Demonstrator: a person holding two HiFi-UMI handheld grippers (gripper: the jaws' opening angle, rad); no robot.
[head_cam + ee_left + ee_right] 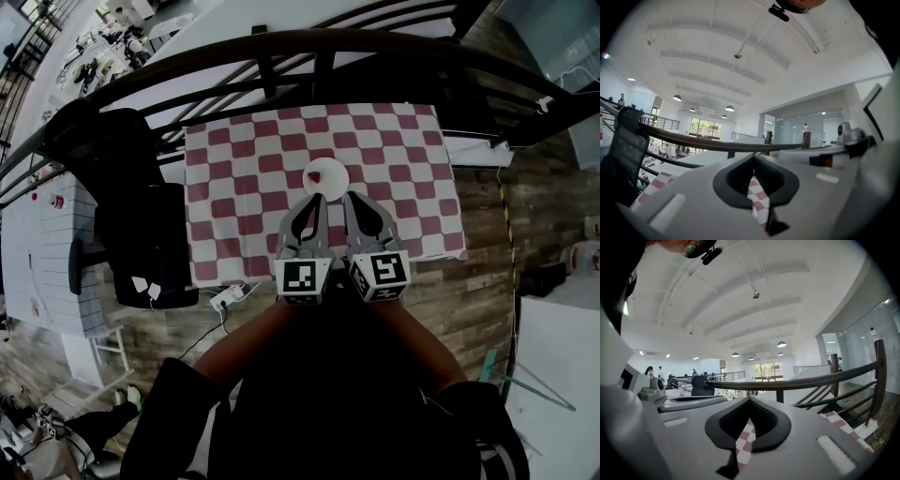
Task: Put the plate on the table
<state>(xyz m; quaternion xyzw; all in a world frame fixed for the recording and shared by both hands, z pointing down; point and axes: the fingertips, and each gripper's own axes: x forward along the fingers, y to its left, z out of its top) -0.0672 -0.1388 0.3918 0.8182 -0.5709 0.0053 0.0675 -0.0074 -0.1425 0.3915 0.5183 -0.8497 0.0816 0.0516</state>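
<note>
Hovering: left gripper (316, 200), right gripper (350, 198), tips flanking plate's (325, 177) near rim
Plate: just ahead, midway between them, resting on table (244, 187)
Jaws: both pairs closed, empty

The tablecloth (234, 178) is checked in dull red and white, and the same checks show between the black pads (733, 180) in both gripper views. Just beyond the fingertips, the plate (336, 182) is white, with a small red thing (316, 176) on it. The left gripper (316, 201) and the right gripper (349, 199) are light grey. The left marker cube (302, 277) and the right marker cube (380, 274) are white with black squares. Past the fingertips the railing (281, 45) is black. The floor (487, 300) is brown wood planking.
</note>
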